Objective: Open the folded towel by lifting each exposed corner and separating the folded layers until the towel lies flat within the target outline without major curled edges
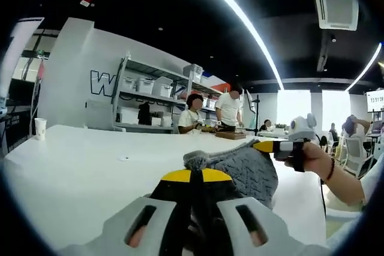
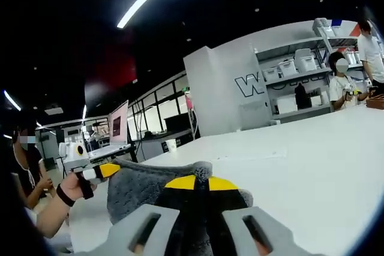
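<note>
The grey towel, raised above the white surface, is gripped at opposite corners by the closed left claw and closed right claw; even outward tension is advised so layers are separated without curling.

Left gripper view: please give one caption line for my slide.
Both grippers, left gripper and right gripper, pinch the grey towel above the white table.
</note>
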A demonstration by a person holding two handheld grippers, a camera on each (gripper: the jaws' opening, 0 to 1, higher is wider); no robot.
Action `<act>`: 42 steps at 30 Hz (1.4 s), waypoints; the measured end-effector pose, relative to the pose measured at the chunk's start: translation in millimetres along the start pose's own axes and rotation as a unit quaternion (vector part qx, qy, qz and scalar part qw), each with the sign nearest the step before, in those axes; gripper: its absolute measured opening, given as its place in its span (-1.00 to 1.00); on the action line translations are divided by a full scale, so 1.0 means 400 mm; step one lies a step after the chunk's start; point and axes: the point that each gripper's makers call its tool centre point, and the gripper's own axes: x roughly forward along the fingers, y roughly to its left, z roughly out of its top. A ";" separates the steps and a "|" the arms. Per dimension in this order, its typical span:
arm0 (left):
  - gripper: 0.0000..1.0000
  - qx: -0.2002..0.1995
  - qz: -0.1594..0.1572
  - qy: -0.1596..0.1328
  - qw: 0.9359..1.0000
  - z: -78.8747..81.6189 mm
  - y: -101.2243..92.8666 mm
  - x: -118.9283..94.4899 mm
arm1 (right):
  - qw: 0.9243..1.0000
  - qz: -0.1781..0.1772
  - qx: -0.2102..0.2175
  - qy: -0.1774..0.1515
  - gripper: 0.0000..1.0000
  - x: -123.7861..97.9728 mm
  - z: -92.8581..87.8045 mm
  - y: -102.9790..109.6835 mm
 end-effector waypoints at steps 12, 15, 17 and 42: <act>-0.97 0.025 -0.009 -0.006 1.000 0.008 -0.028 -0.022 | 1.000 0.007 -0.013 -0.007 -1.00 -0.035 0.000 0.020; -0.97 0.029 -0.015 -0.008 0.999 0.010 -0.035 -0.027 | 1.000 0.008 -0.013 -0.009 -1.00 -0.041 0.000 0.020; -0.97 0.028 -0.016 -0.007 0.999 0.008 -0.035 -0.031 | 1.000 0.011 -0.009 -0.010 -1.00 -0.043 -0.001 0.025; -0.97 0.047 -0.036 -0.014 0.998 0.000 -0.086 -0.087 | 0.999 0.025 -0.027 -0.016 -1.00 -0.105 -0.018 0.069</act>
